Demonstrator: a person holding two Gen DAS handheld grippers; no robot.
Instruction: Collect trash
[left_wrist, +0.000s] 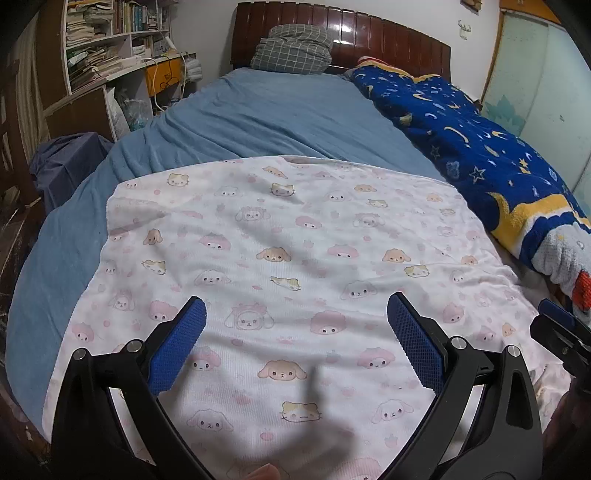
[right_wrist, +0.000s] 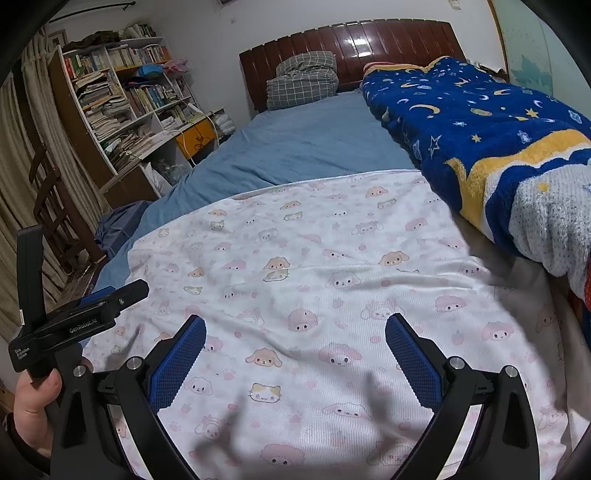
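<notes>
Trash: none discernible on the cartoon-print sheet (left_wrist: 280, 258) in either wrist view, folds and shadows blur the near part. Right gripper (left_wrist: 554, 325) cropped by right edge of left view, only one blue fingertip and black frame showing, jaw state unreadable there. Hand (right_wrist: 33, 398) on left gripper (right_wrist: 110, 295) cut off at lower left of right view. Star-and-moon blanket (right_wrist: 480, 122) runs off the right edge, far end hidden. Book spines on shelf (right_wrist: 122, 96) far left too small to read. Dark bundle (left_wrist: 70, 162) beside the bed, left, unidentifiable. Checked pillow (left_wrist: 295, 48) partly squashed against headboard, back side hidden
</notes>
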